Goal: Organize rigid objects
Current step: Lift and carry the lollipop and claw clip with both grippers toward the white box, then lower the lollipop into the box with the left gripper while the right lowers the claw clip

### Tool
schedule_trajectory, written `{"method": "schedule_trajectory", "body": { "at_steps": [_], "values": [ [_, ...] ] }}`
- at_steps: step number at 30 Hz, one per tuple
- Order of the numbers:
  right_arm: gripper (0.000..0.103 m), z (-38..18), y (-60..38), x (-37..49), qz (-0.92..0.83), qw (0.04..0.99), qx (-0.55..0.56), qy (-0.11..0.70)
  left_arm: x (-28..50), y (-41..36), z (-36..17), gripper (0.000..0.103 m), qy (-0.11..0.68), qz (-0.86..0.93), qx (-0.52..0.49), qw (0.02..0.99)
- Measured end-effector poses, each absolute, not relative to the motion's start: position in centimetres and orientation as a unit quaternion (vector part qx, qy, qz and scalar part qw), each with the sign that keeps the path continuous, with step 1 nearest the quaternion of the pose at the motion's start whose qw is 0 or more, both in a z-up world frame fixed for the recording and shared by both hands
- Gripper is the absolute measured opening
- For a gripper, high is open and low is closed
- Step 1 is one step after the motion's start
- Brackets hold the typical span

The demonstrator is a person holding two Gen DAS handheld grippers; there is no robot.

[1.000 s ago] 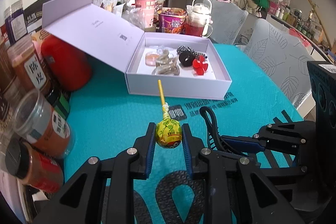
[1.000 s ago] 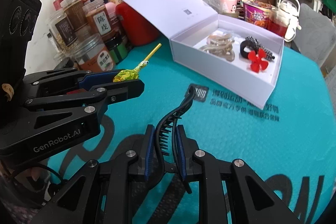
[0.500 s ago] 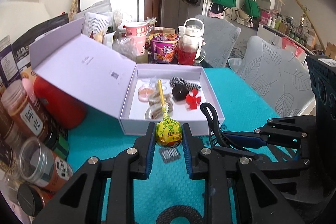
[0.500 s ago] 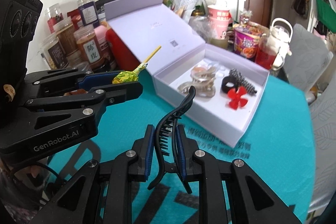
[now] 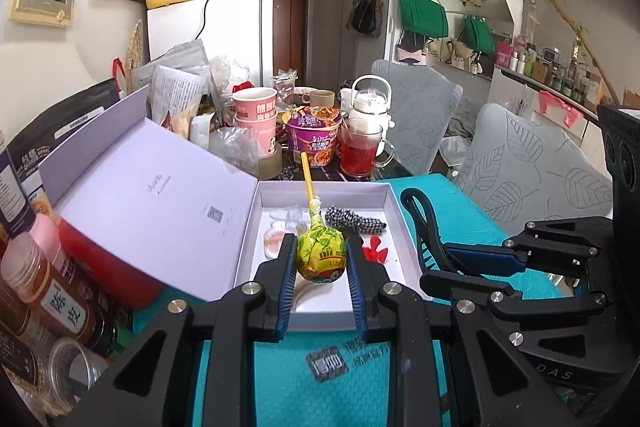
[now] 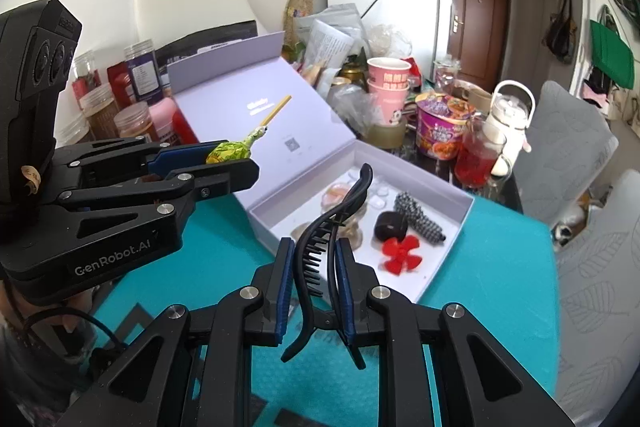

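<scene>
My left gripper (image 5: 321, 261) is shut on a lollipop (image 5: 321, 255) in a yellow-green wrapper, its yellow stick pointing up and away. It hangs over the near edge of the open lilac box (image 5: 332, 315). My right gripper (image 6: 313, 267) is shut on a black hair claw clip (image 6: 320, 251), held above the teal mat just before the lilac box (image 6: 424, 287). In the box lie a red propeller clip (image 6: 400, 257), a black scrunchie (image 6: 390, 225), a checked bow (image 6: 418, 219) and pale clips. The left gripper (image 6: 228, 163) with its lollipop (image 6: 230, 151) shows at the left of the right wrist view.
The box lid (image 5: 160, 203) leans open to the left against a red container (image 5: 108, 267). Spice jars (image 5: 52, 291) crowd the left edge. Behind the box stand pink cups (image 5: 256, 123), a noodle bowl (image 5: 314, 139), a glass of red drink (image 5: 362, 151) and a kettle (image 5: 370, 107). Grey chairs (image 5: 528, 167) stand at the right.
Both grippers have risen and moved forward toward the box, each still holding its object. The box now lies right under and ahead of the fingertips, and more of the room shows.
</scene>
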State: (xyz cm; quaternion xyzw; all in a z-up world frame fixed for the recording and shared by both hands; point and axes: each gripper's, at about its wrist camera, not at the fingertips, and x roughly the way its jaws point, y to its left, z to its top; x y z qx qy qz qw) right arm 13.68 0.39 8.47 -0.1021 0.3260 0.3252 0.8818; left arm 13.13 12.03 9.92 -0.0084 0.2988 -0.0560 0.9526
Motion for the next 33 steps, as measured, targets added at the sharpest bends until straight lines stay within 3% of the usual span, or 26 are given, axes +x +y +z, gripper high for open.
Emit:
{"method": "schedule_trajectory", "body": {
  "at_steps": [24,33],
  "values": [
    [0.021,9.0,0.8,25.7,0.312,0.894,-0.054,0.316,23.8,13.7,10.3,0.024,0.268,-0.029,-0.025,0.963],
    [0.021,7.3,1.2,29.1,0.303,0.892,-0.047,0.332,27.4,15.3,7.1,0.024,0.309,0.000,-0.019,0.951]
  ]
}}
